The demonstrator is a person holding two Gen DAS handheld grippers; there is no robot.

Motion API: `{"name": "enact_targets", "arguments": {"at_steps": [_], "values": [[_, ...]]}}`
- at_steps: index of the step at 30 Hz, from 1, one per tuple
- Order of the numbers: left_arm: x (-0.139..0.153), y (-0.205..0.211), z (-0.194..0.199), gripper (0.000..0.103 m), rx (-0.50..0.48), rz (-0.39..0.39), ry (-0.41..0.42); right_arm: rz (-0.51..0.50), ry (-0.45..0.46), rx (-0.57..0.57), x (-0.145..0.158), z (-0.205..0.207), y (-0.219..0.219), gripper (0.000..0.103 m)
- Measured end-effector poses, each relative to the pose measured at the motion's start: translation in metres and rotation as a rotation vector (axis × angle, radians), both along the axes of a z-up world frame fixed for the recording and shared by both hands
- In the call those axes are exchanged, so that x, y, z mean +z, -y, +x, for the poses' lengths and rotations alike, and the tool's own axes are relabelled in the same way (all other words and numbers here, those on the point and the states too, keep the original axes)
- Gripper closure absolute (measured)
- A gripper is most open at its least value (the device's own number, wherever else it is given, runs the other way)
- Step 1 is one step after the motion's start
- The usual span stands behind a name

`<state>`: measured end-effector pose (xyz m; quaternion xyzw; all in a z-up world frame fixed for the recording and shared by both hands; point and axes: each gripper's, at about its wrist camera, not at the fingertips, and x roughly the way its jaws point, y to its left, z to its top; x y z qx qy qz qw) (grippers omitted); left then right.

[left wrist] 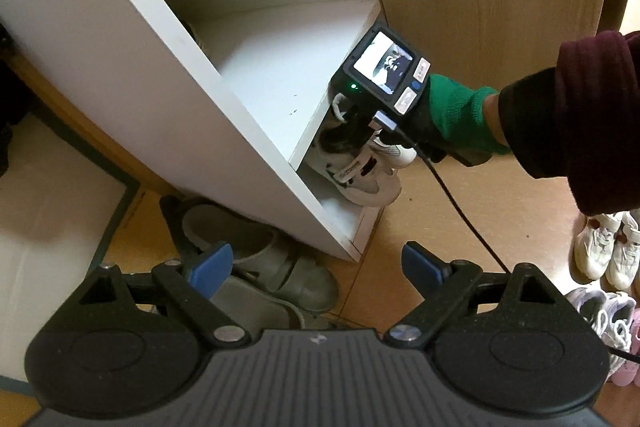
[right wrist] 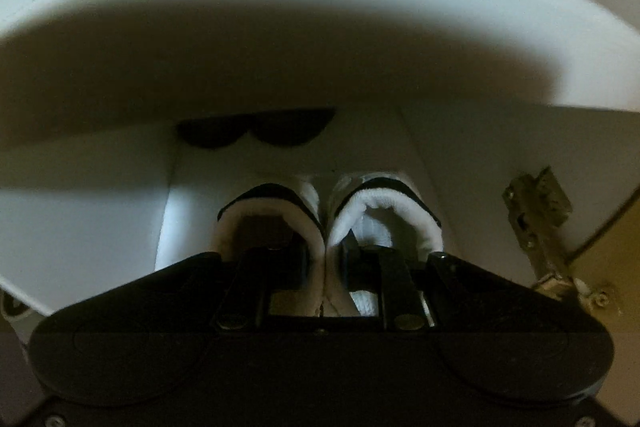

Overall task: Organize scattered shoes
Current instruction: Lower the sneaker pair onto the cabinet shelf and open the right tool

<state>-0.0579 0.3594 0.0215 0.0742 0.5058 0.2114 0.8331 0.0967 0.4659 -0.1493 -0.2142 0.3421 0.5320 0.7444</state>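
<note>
Right wrist view: pair of white sneakers with black collar trim (right wrist: pixel 326 227) going into the white cabinet's bottom compartment (right wrist: pixel 120 211).
Right gripper (right wrist: pixel 326 267) jaws pinch both inner collars together; loosen only once soles rest flat. Left gripper (left wrist: pixel 316 269) hangs open and empty above the floor.

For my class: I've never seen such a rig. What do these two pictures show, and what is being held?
A person holds a two-finger gripper in each hand, each with a camera looking along its fingers. The left view shows the left gripper, open and empty, above grey sandals on the floor, and a gloved hand reaching the right gripper into a white cabinet. The right view shows that gripper's fingers straddling the collars of two white sneakers in the lowest compartment.
</note>
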Motion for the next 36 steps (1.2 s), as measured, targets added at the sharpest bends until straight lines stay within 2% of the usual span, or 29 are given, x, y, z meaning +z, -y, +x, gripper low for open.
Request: {"name": "enact_targets", "arguments": {"at_steps": [1, 3, 4, 5, 8, 10, 15, 17, 19, 24, 30, 36], "values": [[0.001, 0.001, 0.001, 0.011, 0.001, 0.000, 0.000, 0.005, 0.000, -0.002, 0.000, 0.000, -0.001, 0.070], [0.002, 0.001, 0.002, 0.011, 0.005, 0.003, 0.001, 0.016, 0.004, -0.009, 0.001, -0.002, -0.002, 0.065], [0.001, 0.000, 0.003, 0.011, 0.007, 0.005, 0.003, 0.025, -0.004, -0.014, 0.004, -0.002, -0.002, 0.054], [-0.001, -0.001, 0.004, 0.011, 0.009, 0.006, 0.005, 0.030, -0.009, -0.015, 0.005, -0.002, -0.002, 0.051], [-0.002, -0.001, 0.005, 0.011, 0.011, 0.009, 0.007, 0.060, -0.030, -0.022, 0.015, -0.002, 0.006, 0.047], [-0.001, 0.000, 0.005, 0.011, 0.011, 0.011, 0.014, 0.098, -0.045, -0.036, 0.025, -0.005, 0.018, 0.040], [0.002, 0.004, 0.006, 0.011, 0.003, 0.016, 0.021, 0.158, -0.020, 0.008, 0.039, -0.036, 0.057, 0.031], [0.006, 0.007, 0.006, 0.011, 0.000, 0.018, 0.031, 0.140, 0.031, 0.029, 0.037, -0.051, 0.075, 0.030], [0.008, 0.008, 0.006, 0.011, -0.004, 0.018, 0.035, 0.128, 0.041, 0.031, 0.031, -0.060, 0.089, 0.030], [0.010, 0.011, 0.007, 0.011, -0.010, 0.018, 0.037, 0.069, -0.020, -0.016, 0.008, -0.080, 0.113, 0.029], [0.010, 0.010, 0.008, 0.011, -0.011, 0.022, 0.038, 0.030, -0.033, -0.014, -0.007, -0.084, 0.120, 0.029], [0.011, 0.009, 0.009, 0.011, -0.011, 0.022, 0.044, 0.047, -0.066, -0.040, -0.001, -0.039, 0.120, 0.040]]}}
